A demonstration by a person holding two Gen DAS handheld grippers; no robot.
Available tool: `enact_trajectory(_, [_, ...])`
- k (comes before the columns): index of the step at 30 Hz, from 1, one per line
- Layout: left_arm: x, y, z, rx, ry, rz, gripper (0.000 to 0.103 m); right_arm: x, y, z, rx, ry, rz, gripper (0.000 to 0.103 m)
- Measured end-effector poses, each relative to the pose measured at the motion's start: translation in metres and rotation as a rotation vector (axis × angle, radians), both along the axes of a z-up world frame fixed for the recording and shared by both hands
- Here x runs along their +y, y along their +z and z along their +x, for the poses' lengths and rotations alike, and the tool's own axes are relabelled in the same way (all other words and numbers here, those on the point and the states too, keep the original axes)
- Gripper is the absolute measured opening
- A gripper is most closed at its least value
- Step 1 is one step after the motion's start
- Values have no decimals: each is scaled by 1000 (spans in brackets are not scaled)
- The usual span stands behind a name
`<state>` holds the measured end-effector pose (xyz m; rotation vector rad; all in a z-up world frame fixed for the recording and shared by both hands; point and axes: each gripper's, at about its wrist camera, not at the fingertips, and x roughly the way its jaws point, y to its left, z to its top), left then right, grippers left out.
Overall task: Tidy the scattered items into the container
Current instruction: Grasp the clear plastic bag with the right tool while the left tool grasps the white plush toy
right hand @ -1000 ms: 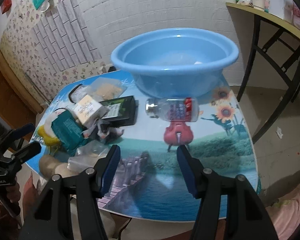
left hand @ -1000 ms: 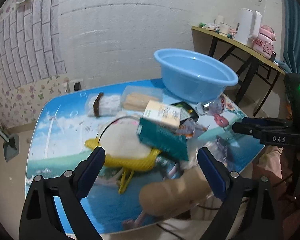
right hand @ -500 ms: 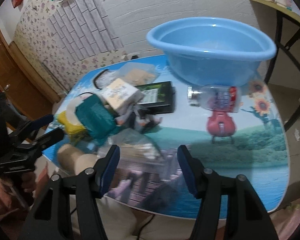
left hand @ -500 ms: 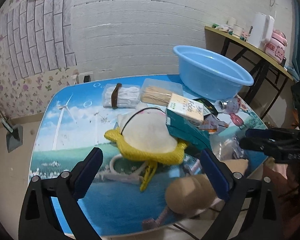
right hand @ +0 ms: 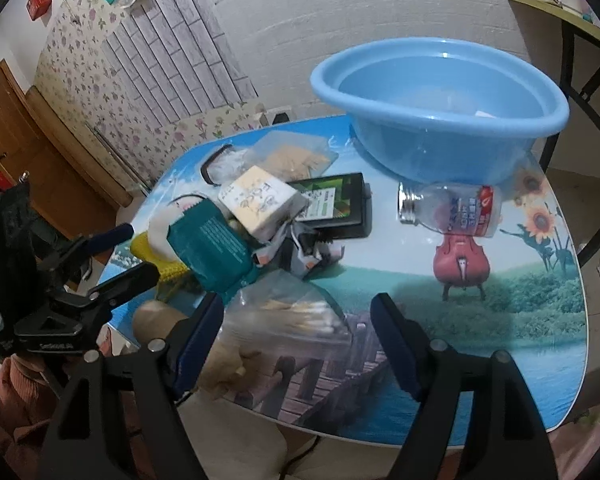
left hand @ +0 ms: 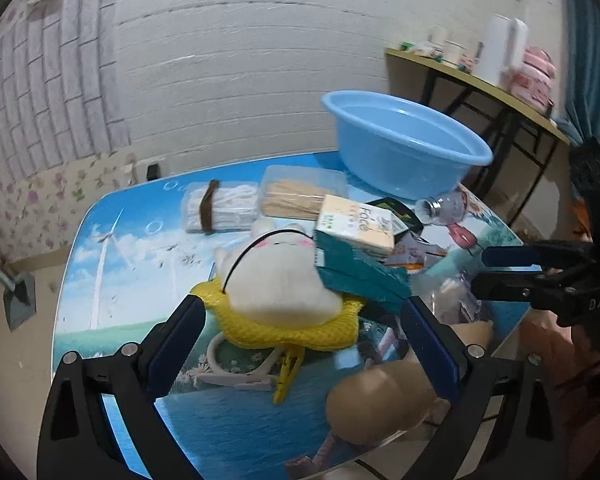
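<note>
The table (left hand: 100,248) with its printed landscape top carries everything. The blue basin (left hand: 404,148) stands at its far edge; only the right wrist view shows a small white scrap inside it. The plush toy (left hand: 276,280) on a yellow net shows fully in the left view alone, with a teal pouch (left hand: 356,272) leaning on it. The black box (right hand: 336,204) and clear bottle (right hand: 448,212) show plainly only from the right. The left gripper (left hand: 300,324) has its fingers wide, holding nothing. The right gripper (right hand: 296,316) is opening its fingers above a clear bag (right hand: 292,316), not pressing it.
</note>
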<state>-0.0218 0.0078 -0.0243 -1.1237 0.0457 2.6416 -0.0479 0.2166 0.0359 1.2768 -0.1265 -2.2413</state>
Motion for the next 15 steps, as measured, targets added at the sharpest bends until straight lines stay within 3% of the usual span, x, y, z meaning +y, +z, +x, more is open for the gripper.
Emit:
enact_trajectory(6, [-3, -14, -18, -39, 20, -29, 98, -10, -14, -4, -48, 23, -7, 76])
enact_trajectory(15, [-3, -26, -32, -27, -35, -55, 99, -23, -33, -17, -116, 17, 0, 76])
